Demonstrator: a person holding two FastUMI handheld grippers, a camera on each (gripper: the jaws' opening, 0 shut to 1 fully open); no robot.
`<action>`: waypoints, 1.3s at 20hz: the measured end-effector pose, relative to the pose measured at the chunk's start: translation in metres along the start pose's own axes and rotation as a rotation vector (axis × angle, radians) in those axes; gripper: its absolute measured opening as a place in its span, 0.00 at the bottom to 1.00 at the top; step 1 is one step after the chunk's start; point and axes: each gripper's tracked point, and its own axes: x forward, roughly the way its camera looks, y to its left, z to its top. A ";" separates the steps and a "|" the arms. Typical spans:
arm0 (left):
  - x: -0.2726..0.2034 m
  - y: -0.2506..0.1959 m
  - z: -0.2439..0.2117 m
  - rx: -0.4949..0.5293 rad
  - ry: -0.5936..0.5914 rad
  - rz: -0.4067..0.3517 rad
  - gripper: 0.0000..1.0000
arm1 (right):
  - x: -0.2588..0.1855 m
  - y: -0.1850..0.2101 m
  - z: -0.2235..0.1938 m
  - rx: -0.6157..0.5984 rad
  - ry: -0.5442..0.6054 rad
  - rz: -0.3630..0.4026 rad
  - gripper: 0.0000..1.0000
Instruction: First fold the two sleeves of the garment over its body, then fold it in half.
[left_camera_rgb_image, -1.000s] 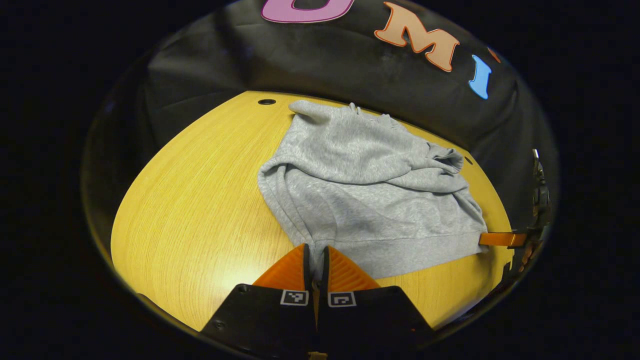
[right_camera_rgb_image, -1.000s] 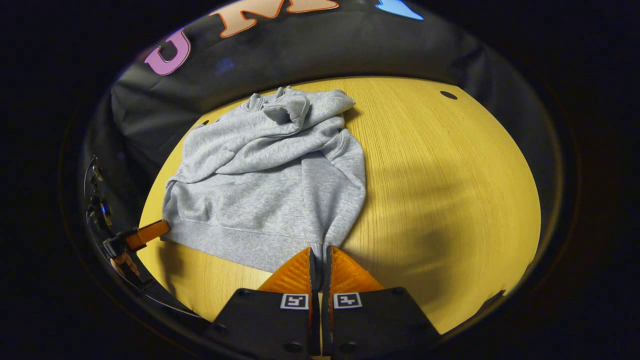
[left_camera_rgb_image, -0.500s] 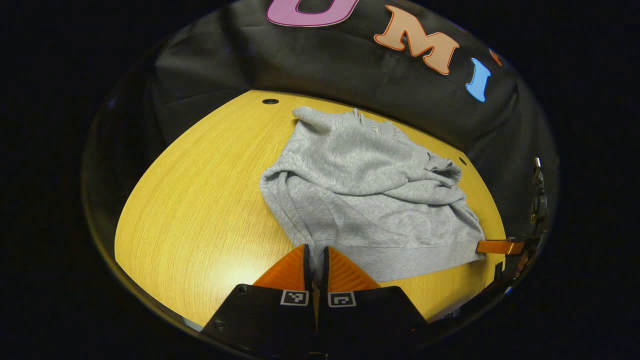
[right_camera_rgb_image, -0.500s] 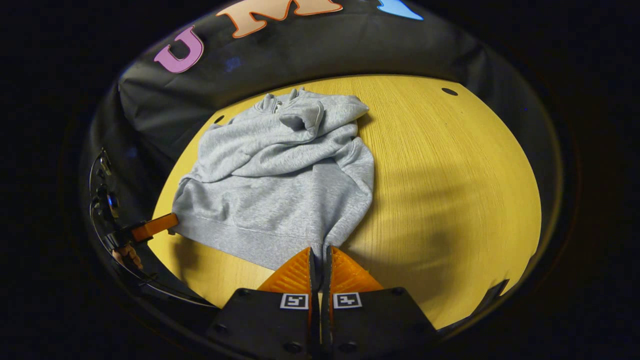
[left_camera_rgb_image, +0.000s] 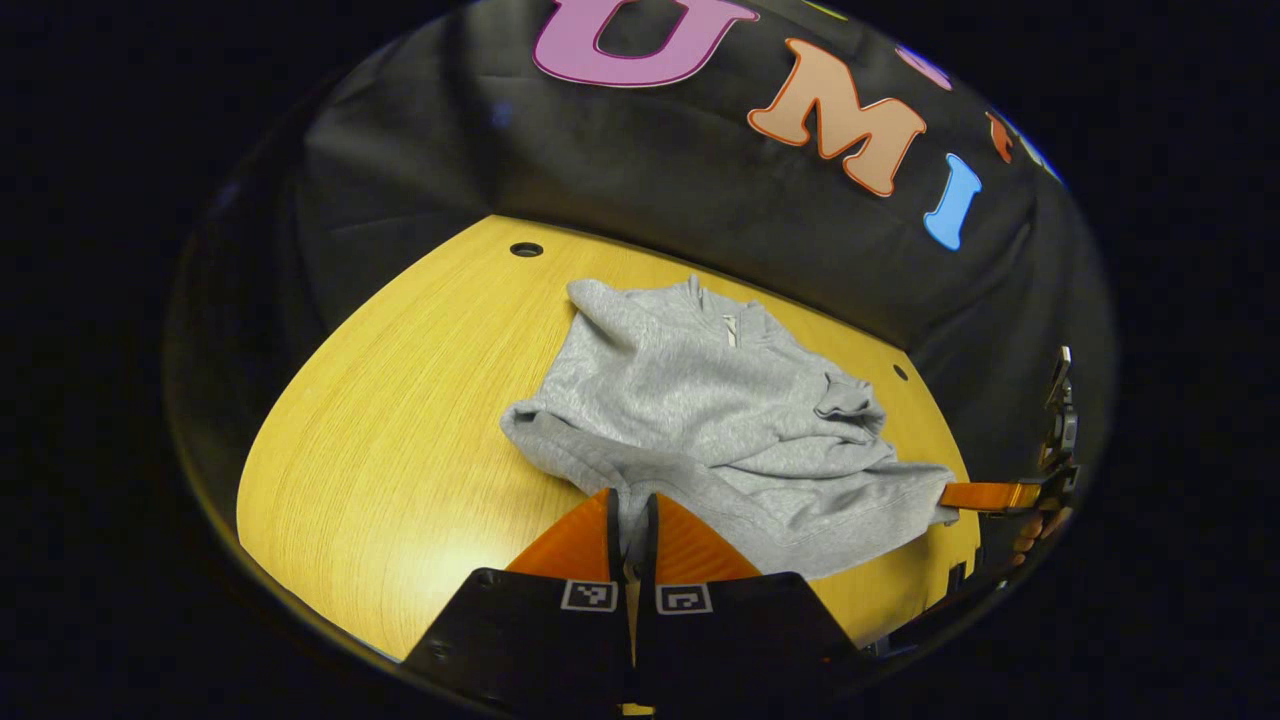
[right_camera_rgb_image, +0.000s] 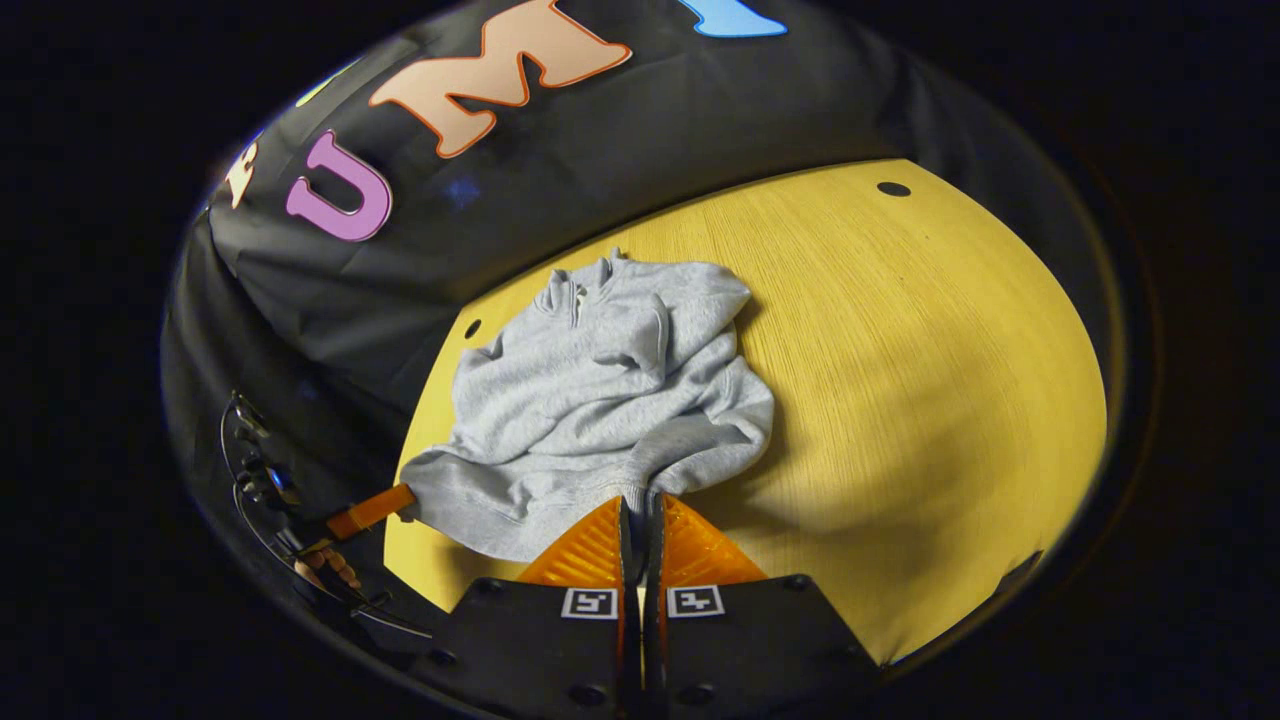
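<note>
A grey sweatshirt lies on the yellow wooden table, both sleeves folded across its body and the collar at the far end. My left gripper is shut on the hem at the near left corner. My right gripper is shut on the hem at the near right corner of the sweatshirt. The hem hangs lifted between the two grippers. In the left gripper view the right gripper shows at the far right, pinching the hem corner. In the right gripper view the left gripper shows at the lower left.
The table has small dark holes near its far corners. The black cloth wall rises just behind the collar. Bare wood extends to the left in the left gripper view and to the right in the right gripper view.
Both grippers have risen and moved toward the collar, carrying the hem with them. The lower body of the sweatshirt has lifted off the table and bunched up.
</note>
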 end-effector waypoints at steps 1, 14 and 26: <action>0.001 -0.001 0.007 -0.005 -0.009 -0.005 0.00 | 0.002 0.005 0.007 0.016 -0.008 0.015 0.04; 0.047 0.002 0.086 -0.027 -0.035 -0.028 0.00 | 0.035 0.018 0.085 0.310 -0.054 0.081 0.04; 0.122 0.019 0.095 -0.127 0.144 -0.007 0.02 | 0.109 0.006 0.108 0.393 -0.046 0.001 0.08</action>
